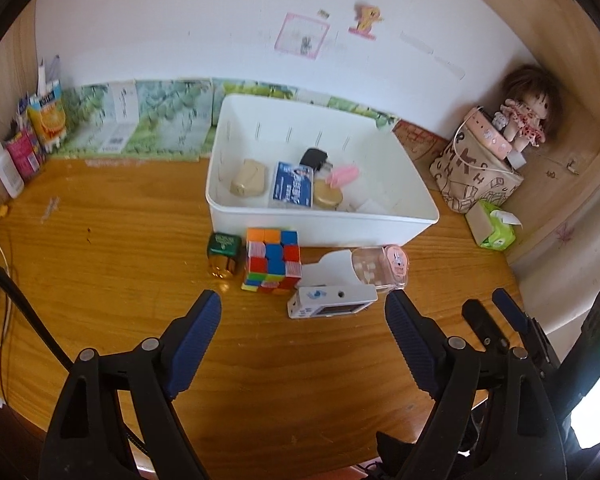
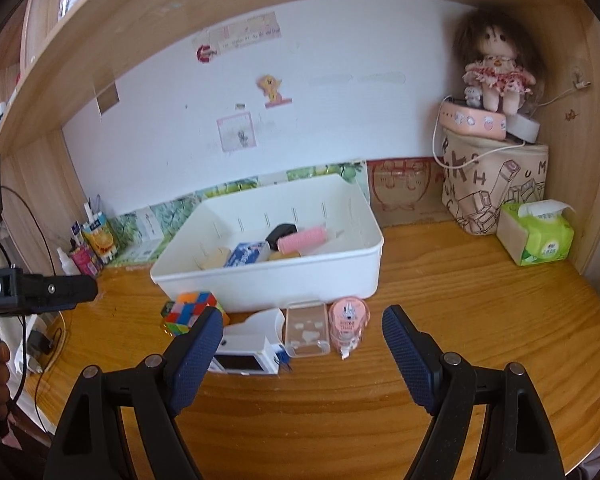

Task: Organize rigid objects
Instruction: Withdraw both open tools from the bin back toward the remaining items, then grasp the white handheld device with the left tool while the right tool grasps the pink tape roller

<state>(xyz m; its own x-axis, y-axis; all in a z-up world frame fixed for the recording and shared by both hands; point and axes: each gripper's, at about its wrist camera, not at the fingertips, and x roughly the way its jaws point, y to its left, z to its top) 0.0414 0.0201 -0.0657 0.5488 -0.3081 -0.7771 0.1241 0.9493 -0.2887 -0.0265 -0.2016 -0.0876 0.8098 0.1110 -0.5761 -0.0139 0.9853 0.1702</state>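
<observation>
Beyond the fingers, the white bin's (image 2: 268, 280) near wall hides the lower parts of its contents. The left finger (image 2: 196, 356) covers a corner of the colour cube (image 2: 188, 308). Wall stickers (image 2: 236, 132) are unreadable.

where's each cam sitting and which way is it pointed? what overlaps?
Left wrist: on the left tongs, angled down at the desk toward the white bin; own open fingers frame it, right tongs at the right edge.
Right wrist: on the right tongs, further right and flatter, facing the bin and back wall; own open fingers, left tongs and a hand at left.
Shared: bin, puzzle cube, doll, tissue pack.
</observation>
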